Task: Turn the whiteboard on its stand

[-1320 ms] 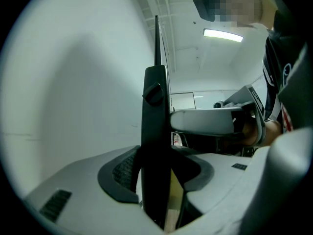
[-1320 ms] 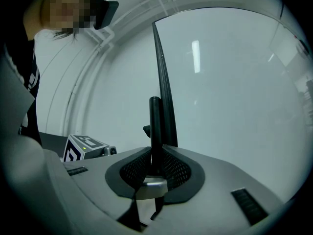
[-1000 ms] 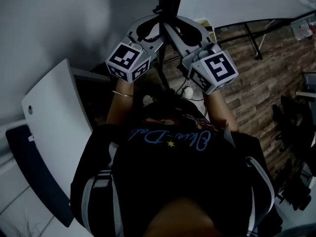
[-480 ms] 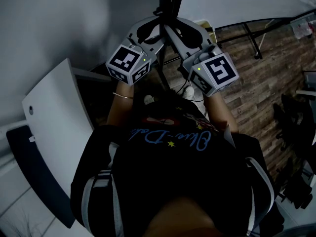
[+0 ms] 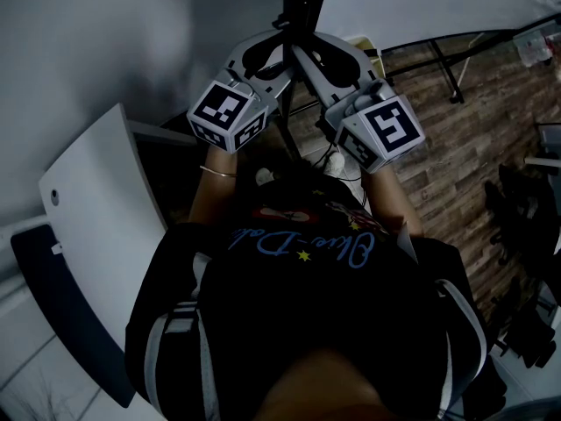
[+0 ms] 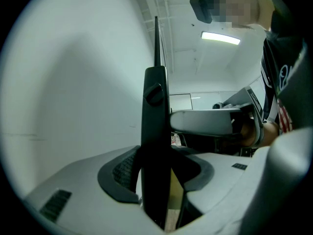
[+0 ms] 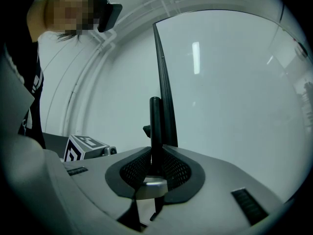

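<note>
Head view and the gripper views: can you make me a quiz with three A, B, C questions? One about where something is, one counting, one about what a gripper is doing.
1. In the head view, where is the black upright post of the whiteboard's stand?
A) where the tips of the left gripper and the right gripper meet
B) behind the person
C) flat on the floor

2. How many cubes with black-and-white square markers show in the head view?
A) one
B) two
C) four

3. What are the right gripper's jaws doing?
A) spread wide on nothing
B) closed on the post
C) holding a pen

Answers: 1 A, both grippers reach it; 2 B, one per gripper; 3 B, the right gripper view shows both pads against the post.
</note>
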A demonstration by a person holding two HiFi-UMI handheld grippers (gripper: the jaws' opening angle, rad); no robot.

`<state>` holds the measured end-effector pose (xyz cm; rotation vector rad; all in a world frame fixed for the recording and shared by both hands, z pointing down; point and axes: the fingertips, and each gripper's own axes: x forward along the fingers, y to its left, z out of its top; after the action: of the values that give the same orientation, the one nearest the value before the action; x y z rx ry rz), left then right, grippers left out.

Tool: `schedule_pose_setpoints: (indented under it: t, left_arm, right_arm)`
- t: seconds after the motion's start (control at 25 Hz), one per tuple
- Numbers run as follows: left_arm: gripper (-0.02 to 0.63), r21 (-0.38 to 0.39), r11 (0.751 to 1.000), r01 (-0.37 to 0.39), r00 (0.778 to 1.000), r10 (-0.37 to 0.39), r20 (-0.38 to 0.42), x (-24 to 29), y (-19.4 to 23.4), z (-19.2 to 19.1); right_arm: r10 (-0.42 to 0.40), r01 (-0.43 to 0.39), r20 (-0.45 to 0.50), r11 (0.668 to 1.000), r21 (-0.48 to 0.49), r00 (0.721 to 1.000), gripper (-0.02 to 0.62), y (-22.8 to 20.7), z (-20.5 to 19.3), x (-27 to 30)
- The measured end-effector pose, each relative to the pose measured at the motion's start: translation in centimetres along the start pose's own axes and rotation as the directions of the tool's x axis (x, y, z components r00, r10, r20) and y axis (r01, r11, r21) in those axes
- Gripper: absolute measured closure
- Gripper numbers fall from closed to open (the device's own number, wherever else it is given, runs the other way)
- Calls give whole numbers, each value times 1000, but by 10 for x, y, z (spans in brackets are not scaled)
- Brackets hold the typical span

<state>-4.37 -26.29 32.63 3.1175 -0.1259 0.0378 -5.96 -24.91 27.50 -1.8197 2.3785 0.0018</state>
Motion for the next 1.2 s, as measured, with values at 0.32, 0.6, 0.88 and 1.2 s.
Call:
schedule_pose_setpoints:
  t: [0.32, 0.6, 0.88, 1.2]
  left_arm:
    - [416, -1, 1000, 6, 1000, -6, 0, -5, -1, 0]
    - [416, -1, 1000, 16, 1000, -16, 0, -6, -3, 0]
    - [416, -1, 1000, 29, 1000, -29, 1, -8, -4, 1]
    - [416, -1, 999, 37, 999, -37, -1, -10, -5, 1]
  right_arm:
    - [-1, 1, -17, 1000, 9, 1000, 525, 5, -2, 0]
    - [-11, 11, -3, 1000, 4, 1000, 525, 5, 0, -2]
    - [-15, 15, 0, 1000, 6, 1000, 525, 8, 1, -2]
    - [-11, 11, -16, 1000, 6, 1000, 525, 11, -1, -3]
